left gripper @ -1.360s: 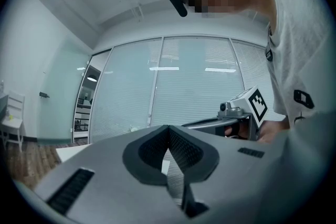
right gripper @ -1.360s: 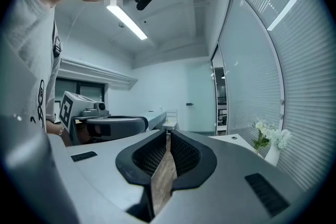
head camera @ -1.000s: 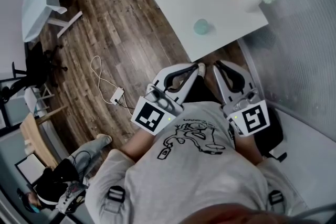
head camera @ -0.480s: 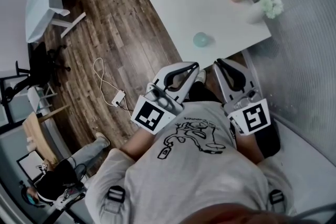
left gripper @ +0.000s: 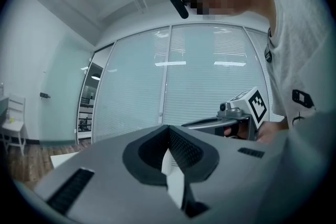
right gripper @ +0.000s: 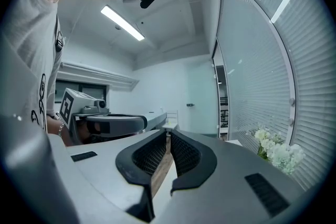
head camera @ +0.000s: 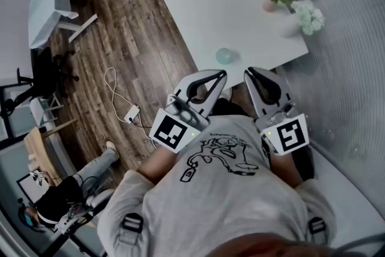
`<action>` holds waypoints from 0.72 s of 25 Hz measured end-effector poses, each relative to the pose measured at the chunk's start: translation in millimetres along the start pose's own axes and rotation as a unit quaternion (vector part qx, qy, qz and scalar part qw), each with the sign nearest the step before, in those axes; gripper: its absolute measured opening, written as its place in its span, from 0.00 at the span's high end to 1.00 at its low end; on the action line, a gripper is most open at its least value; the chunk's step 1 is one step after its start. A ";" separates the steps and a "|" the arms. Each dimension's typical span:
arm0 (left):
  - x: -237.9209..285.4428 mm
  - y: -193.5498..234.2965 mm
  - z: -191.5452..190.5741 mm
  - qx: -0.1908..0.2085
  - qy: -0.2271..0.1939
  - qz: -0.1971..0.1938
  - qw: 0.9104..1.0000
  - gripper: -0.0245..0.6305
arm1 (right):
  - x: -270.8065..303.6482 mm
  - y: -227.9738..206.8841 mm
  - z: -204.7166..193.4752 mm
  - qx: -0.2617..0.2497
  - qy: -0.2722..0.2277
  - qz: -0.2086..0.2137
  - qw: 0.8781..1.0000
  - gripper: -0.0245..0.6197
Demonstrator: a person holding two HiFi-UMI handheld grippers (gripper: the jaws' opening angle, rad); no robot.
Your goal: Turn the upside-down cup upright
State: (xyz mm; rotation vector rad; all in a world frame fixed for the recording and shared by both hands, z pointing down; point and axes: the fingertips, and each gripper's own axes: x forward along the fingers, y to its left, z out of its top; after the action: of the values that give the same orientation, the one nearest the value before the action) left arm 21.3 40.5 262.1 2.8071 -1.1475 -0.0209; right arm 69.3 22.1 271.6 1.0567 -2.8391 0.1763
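Observation:
A small teal cup (head camera: 224, 56) stands rim down near the front edge of the white table (head camera: 204, 3) in the head view. Both grippers are held close to my body, short of the table. My left gripper (head camera: 221, 74) points toward the table edge just below the cup, jaws shut and empty. My right gripper (head camera: 249, 73) lies beside it to the right, jaws together with only a thin slit, nothing held. In the left gripper view the shut jaws (left gripper: 168, 128) face a glass wall. The right gripper view shows its closed jaws (right gripper: 168, 134); the cup is in neither gripper view.
White flowers in a pink vase (head camera: 269, 5) and a white vase (head camera: 296, 20) stand at the table's right corner. A cable and adapter (head camera: 131, 111) lie on the wood floor. A person (head camera: 66, 195) sits lower left. A blind-covered glass wall (head camera: 343, 57) runs along the right.
The table and cup have drawn nearer in the head view, the cup sliding down and left toward the gripper tips. Both grippers stay shut and side by side.

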 end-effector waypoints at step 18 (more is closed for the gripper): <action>28.9 31.0 -33.8 0.011 0.029 0.014 0.999 0.96 | 30.2 -28.6 -25.8 -0.018 0.004 0.016 1.000 0.88</action>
State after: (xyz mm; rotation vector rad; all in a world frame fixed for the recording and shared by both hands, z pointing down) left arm 22.1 1.6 299.8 2.7901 -1.1813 0.0770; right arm 66.9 -15.1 303.4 1.0028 -2.8423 0.1306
